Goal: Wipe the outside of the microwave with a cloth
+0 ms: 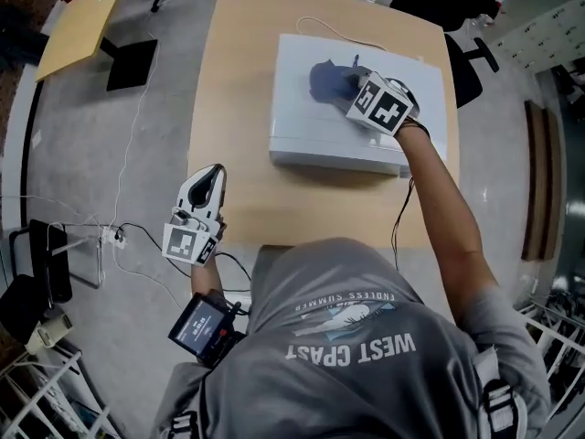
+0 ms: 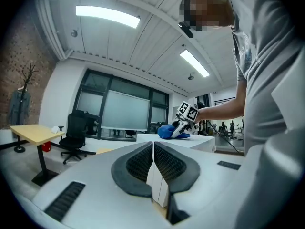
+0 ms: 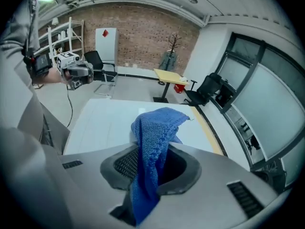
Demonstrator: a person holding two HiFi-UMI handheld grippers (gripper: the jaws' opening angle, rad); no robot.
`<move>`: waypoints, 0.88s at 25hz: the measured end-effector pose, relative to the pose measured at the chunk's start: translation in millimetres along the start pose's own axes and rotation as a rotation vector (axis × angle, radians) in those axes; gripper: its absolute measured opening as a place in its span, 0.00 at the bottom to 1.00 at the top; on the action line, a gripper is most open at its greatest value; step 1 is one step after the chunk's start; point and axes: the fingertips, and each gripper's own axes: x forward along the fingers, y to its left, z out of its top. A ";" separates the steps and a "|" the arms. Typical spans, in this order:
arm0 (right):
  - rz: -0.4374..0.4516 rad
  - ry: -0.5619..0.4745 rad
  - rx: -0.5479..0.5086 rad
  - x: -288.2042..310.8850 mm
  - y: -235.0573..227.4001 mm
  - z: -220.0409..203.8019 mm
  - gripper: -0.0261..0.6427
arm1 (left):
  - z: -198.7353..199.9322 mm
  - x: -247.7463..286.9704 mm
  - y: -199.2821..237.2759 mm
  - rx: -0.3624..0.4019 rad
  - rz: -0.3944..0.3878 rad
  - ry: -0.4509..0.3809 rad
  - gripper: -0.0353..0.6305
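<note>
The grey T-shirt (image 1: pixel 366 378) reads "WEST COAST" and "ENDLESS SUMMER".

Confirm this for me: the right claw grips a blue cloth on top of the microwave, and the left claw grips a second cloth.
Wrong on the left claw: the left gripper view shows its jaws shut together with nothing between them. The right claw does grip the blue cloth on top of the microwave.
</note>
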 end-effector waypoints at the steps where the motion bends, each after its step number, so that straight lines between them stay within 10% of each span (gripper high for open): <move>1: 0.007 0.027 -0.030 6.7 3.6 11.2 0.18 | -0.1 -3.0 4.2 -0.003 0.001 -0.004 0.10; 11: 0.146 -0.001 -0.073 63.7 51.4 131.3 0.18 | 7.3 -16.4 43.6 0.005 -0.012 -0.026 0.10; 22: 0.167 -0.043 0.017 77.6 64.0 137.8 0.18 | 16.1 -2.8 49.6 0.003 -0.043 -0.043 0.10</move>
